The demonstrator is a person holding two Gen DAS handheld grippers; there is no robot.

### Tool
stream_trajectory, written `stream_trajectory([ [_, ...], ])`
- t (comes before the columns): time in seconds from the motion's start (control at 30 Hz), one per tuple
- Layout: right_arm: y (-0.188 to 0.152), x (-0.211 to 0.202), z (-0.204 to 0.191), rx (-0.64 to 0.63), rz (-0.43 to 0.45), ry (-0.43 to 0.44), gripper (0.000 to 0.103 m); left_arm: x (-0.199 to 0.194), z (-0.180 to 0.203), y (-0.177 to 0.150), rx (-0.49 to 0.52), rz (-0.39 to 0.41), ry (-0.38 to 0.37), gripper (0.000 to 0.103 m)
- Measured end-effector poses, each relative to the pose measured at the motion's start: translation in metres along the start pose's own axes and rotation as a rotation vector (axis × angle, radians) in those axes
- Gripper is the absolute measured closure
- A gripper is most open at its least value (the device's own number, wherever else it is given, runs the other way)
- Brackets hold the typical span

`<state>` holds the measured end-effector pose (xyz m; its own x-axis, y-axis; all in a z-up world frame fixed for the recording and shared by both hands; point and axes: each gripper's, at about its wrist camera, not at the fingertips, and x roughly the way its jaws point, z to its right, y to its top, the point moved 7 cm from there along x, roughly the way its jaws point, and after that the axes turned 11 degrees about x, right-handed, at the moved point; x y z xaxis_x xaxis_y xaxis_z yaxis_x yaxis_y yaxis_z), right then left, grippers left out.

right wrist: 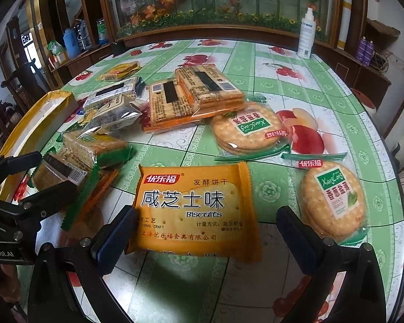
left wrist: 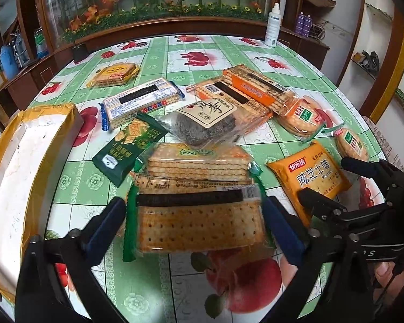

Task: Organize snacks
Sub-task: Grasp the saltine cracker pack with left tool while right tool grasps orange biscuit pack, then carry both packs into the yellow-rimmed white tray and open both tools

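Box [left wrist: 27,161] interior perhaps partly cropped

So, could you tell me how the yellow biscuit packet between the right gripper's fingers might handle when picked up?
The yellow biscuit packet lies flat and thin, so it is probably light. Its glossy wrapper may slip against the pads. The crackers pictured suggest brittle contents, so a hard squeeze could crack them.

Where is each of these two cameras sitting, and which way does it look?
Left wrist view: rides on the left tongs, looking down past both fingers at a green-edged cracker pack between them; the right tongs and a fingertip show at right.
Right wrist view: rides on the right tongs, looking down at the orange biscuit pack; the left tongs show at left.
Shared: the orange biscuit pack, the round table, the box.
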<state>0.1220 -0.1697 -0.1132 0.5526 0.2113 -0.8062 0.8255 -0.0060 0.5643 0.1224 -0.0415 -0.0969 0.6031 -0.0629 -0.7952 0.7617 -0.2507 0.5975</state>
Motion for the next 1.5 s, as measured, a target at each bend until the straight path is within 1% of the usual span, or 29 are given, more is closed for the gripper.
stream_trajectory([
  [0.07, 0.0, 0.002, 0.001, 0.006, -0.008, 0.006, 0.0, -0.002, 0.001, 0.0, 0.005, 0.01, -0.002, 0.011],
  [0.17, -0.002, 0.004, 0.002, 0.019, -0.02, 0.02, 0.0, -0.002, 0.001, 0.0, 0.012, 0.008, -0.01, 0.011],
  [0.23, -0.001, 0.005, 0.001, 0.016, -0.027, 0.021, 0.0, -0.002, 0.0, 0.0, 0.009, -0.001, -0.023, 0.009],
  [0.3, -0.002, 0.006, -0.002, 0.003, -0.041, 0.021, 0.0, -0.002, -0.001, -0.001, 0.002, -0.012, -0.041, 0.005],
  [0.4, -0.002, 0.008, -0.006, -0.021, -0.051, 0.012, 0.0, 0.002, -0.002, 0.0, 0.001, -0.031, -0.046, 0.003],
  [0.5, -0.001, 0.011, -0.008, -0.029, -0.054, 0.006, 0.0, 0.006, -0.001, 0.0, 0.007, -0.049, -0.045, 0.002],
  [0.6, -0.001, 0.011, -0.007, -0.02, -0.052, 0.011, 0.0, 0.005, 0.001, -0.001, 0.024, -0.044, -0.032, 0.002],
  [0.67, -0.002, 0.01, -0.004, -0.007, -0.046, 0.018, 0.001, 0.005, 0.002, -0.001, 0.033, -0.034, -0.028, 0.002],
  [0.73, -0.001, 0.006, -0.002, 0.004, -0.035, 0.037, 0.016, 0.004, 0.001, -0.001, 0.028, -0.025, -0.033, 0.007],
  [0.77, 0.0, 0.004, -0.002, 0.005, -0.032, 0.037, 0.018, 0.003, 0.0, -0.001, 0.024, -0.022, -0.037, 0.009],
  [0.8, 0.001, 0.002, -0.002, 0.007, -0.031, 0.044, 0.022, 0.002, 0.0, 0.0, 0.021, -0.019, -0.041, 0.012],
  [0.87, 0.001, 0.001, -0.002, 0.008, -0.029, 0.043, 0.024, -0.002, -0.002, 0.0, 0.018, -0.003, -0.03, 0.013],
  [0.93, 0.001, -0.004, -0.002, 0.01, -0.013, 0.047, 0.029, -0.009, -0.004, 0.0, 0.012, 0.027, -0.023, 0.013],
  [1.07, 0.0, -0.014, -0.002, 0.025, 0.008, 0.065, 0.029, -0.028, -0.013, 0.001, -0.021, 0.081, -0.04, 0.013],
  [1.2, 0.0, -0.026, -0.005, 0.022, 0.032, 0.075, 0.03, -0.045, -0.023, -0.001, -0.042, 0.115, -0.034, 0.013],
  [1.4, 0.002, -0.047, -0.017, 0.006, 0.076, 0.107, 0.03, -0.065, -0.047, -0.013, -0.09, 0.138, -0.002, 0.013],
  [1.5, 0.002, -0.052, -0.032, -0.02, 0.08, 0.124, 0.03, -0.074, -0.064, -0.023, -0.123, 0.144, 0.024, 0.013],
])
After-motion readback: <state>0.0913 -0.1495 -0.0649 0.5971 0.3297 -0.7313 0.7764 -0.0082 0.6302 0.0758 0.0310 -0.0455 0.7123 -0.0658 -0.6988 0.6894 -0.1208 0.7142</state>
